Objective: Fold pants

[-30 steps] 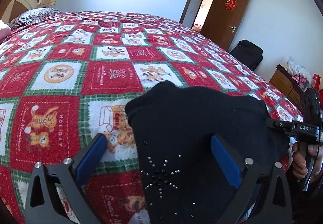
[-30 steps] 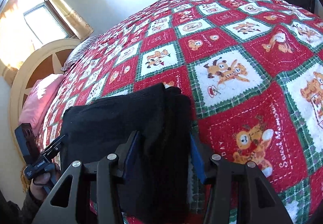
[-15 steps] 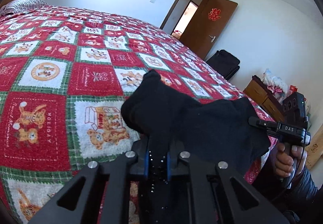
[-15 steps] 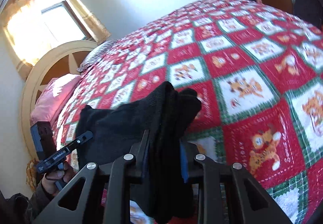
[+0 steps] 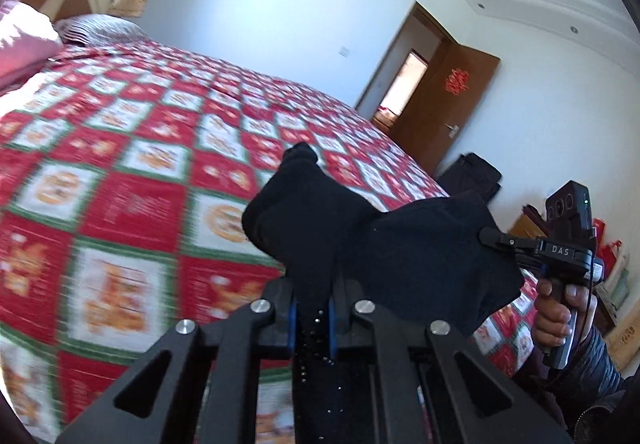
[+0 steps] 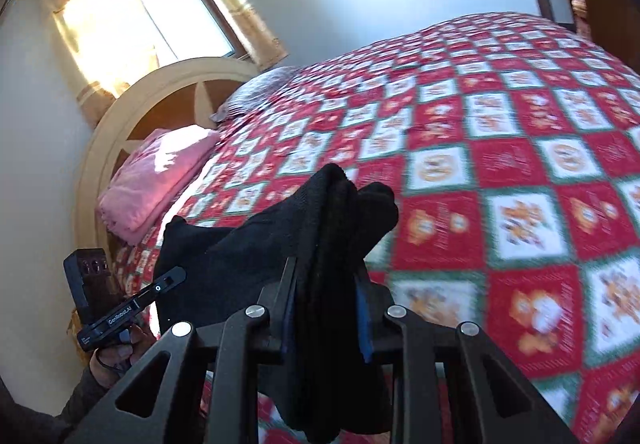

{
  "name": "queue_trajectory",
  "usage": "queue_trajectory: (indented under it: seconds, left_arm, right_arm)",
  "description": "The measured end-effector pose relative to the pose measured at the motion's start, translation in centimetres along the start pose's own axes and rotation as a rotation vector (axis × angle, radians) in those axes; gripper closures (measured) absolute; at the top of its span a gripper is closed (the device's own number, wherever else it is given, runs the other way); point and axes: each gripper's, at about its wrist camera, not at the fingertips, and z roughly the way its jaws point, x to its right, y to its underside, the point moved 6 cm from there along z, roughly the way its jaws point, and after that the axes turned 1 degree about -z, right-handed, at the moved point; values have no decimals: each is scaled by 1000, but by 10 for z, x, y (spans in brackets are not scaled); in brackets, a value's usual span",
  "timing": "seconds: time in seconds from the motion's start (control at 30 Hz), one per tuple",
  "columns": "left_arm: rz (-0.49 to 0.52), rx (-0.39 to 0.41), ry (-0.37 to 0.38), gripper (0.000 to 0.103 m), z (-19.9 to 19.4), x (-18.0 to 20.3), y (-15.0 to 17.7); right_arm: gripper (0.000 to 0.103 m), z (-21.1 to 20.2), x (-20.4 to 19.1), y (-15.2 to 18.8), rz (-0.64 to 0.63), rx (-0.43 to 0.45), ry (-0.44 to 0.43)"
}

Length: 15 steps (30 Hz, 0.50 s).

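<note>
The black pants (image 5: pixel 400 244) hang off the bed between my two grippers. My left gripper (image 5: pixel 312 318) is shut on one bunched edge, where small studs dot the cloth. In the right wrist view my right gripper (image 6: pixel 326 308) is shut on a thicker bunch of the same black pants (image 6: pixel 248 256). Each gripper shows in the other's view: the right one (image 5: pixel 496 238) at the far right, held by a hand, and the left one (image 6: pixel 172 278) at the lower left. The cloth sags between them above the red patchwork quilt (image 5: pixel 132 204).
The quilt-covered bed (image 6: pixel 520 172) spreads ahead. A pink pillow (image 6: pixel 156 180) and a round cream headboard (image 6: pixel 120 116) lie at its head under a curtained window (image 6: pixel 160 16). An open brown door (image 5: pixel 448 112), a black bag (image 5: pixel 476 176) and a wooden cabinet (image 5: pixel 528 222) stand to the right.
Both grippers closed on the pants, which lay flat on the quilt a second ago, and lifted them. The cloth now hangs in the air between them, and both views tilt upward.
</note>
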Motion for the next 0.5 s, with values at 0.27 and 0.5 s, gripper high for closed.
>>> queue_trajectory:
  seconds: [0.27,0.5]
  left_arm:
    - [-46,62,-226,92,-36,-91,-11]
    - [-137,14,-335,49,-15,-142,19]
  right_arm:
    - [77,118,-63,-7,-52,-88,-99]
    - [72,168,-42,6,9,-159,-41]
